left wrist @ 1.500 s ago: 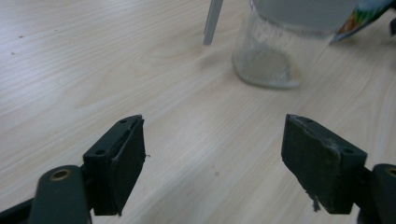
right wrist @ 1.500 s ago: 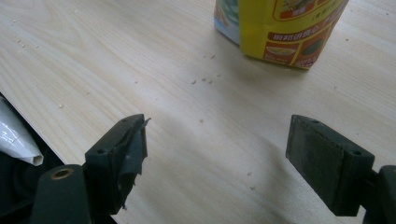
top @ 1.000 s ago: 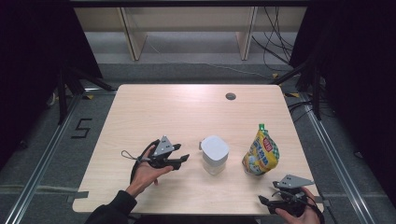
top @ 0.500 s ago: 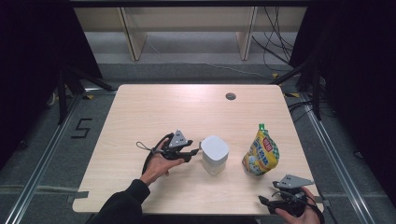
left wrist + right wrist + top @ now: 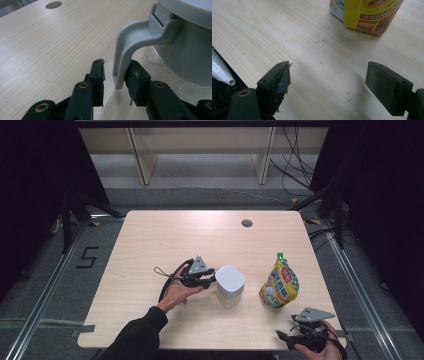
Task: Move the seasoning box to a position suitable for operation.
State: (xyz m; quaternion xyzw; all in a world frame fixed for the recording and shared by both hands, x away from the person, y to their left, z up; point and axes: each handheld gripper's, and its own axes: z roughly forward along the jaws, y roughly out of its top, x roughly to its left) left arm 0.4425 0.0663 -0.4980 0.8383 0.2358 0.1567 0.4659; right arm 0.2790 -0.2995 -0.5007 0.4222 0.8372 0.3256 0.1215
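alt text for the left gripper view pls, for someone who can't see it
The left gripper has its two black jaws on either side of the grey handle of a lidded container, one jaw against the handle and a gap at the other; the jaws have just been closing. Light wooden table stretches behind, with a round hole near its far edge.

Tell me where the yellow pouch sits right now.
In the high view the yellow pouch stands upright at the table's right side, right of the white lidded container and just beyond the right gripper.
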